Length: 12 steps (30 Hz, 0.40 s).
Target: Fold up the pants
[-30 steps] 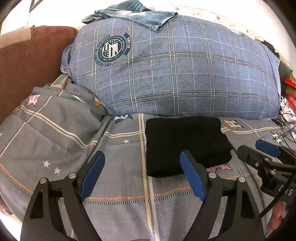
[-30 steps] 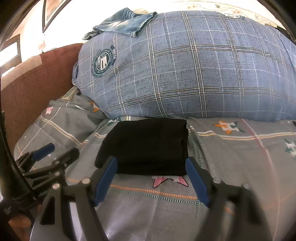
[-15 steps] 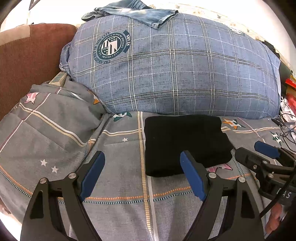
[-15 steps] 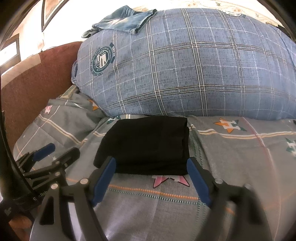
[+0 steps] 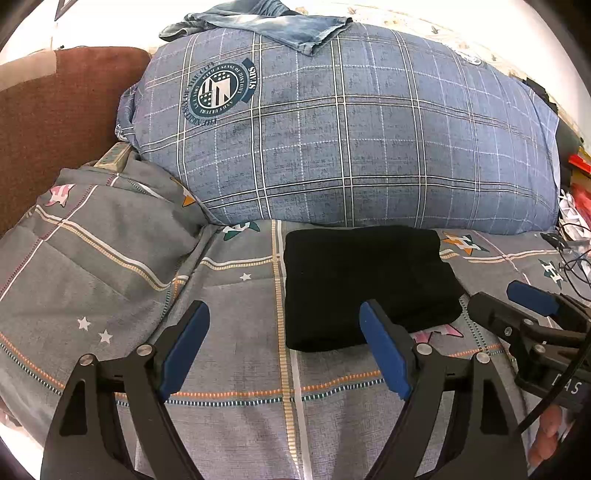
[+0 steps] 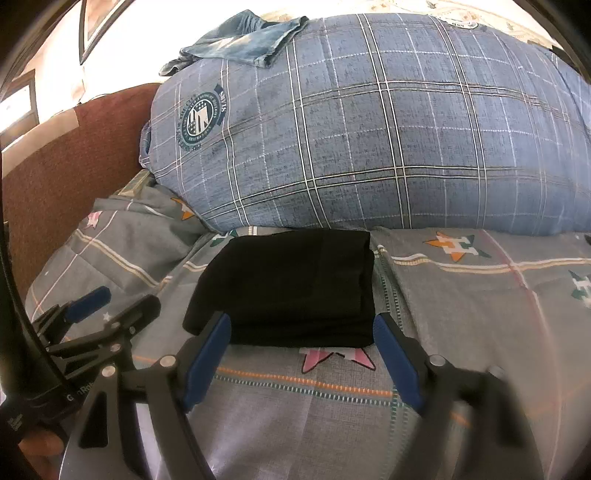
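Black pants (image 5: 365, 280) lie folded into a compact rectangle on the grey patterned bedspread (image 5: 229, 369), just in front of a big blue plaid pillow. They also show in the right wrist view (image 6: 291, 284). My left gripper (image 5: 284, 325) is open and empty, hovering just short of the pants' near left corner. My right gripper (image 6: 303, 332) is open and empty, its fingertips level with the pants' near edge. Each gripper shows at the edge of the other's view.
The blue plaid pillow (image 5: 347, 136) fills the back, with folded denim (image 5: 266, 22) on top. A brown headboard (image 5: 51, 122) stands at the left. Cables and clutter (image 5: 572, 236) lie at the right edge. A second grey pillow (image 5: 92, 240) bulges at the left.
Both grippers have drawn back and lifted slightly; the pants lie still and both grippers stay open.
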### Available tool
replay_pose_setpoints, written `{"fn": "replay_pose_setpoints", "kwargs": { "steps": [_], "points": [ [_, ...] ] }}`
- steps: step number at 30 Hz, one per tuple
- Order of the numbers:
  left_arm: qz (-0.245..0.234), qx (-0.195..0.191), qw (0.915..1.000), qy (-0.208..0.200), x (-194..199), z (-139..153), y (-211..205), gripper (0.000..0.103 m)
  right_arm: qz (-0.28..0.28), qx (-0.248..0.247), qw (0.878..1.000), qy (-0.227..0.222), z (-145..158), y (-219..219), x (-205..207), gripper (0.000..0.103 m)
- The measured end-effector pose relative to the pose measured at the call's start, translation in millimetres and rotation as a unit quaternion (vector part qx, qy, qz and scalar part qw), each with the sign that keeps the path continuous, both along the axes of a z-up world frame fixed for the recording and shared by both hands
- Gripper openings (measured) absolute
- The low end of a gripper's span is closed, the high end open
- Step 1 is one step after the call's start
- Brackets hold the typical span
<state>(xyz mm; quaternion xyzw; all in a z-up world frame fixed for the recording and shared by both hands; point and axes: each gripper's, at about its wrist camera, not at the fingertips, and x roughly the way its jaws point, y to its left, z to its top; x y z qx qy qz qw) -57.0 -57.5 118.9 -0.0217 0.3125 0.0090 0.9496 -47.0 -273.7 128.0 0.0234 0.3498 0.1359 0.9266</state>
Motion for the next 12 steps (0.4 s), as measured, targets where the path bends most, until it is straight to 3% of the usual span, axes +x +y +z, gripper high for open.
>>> {"fn": "replay_pose_setpoints", "kwargs": {
  "steps": [12],
  "points": [
    [-0.005,-0.007,1.0000,0.000,-3.6,-0.6,0.3,0.084,0.000,-0.003,1.000,0.003,-0.2,-0.3,-3.9,0.081]
  ]
}}
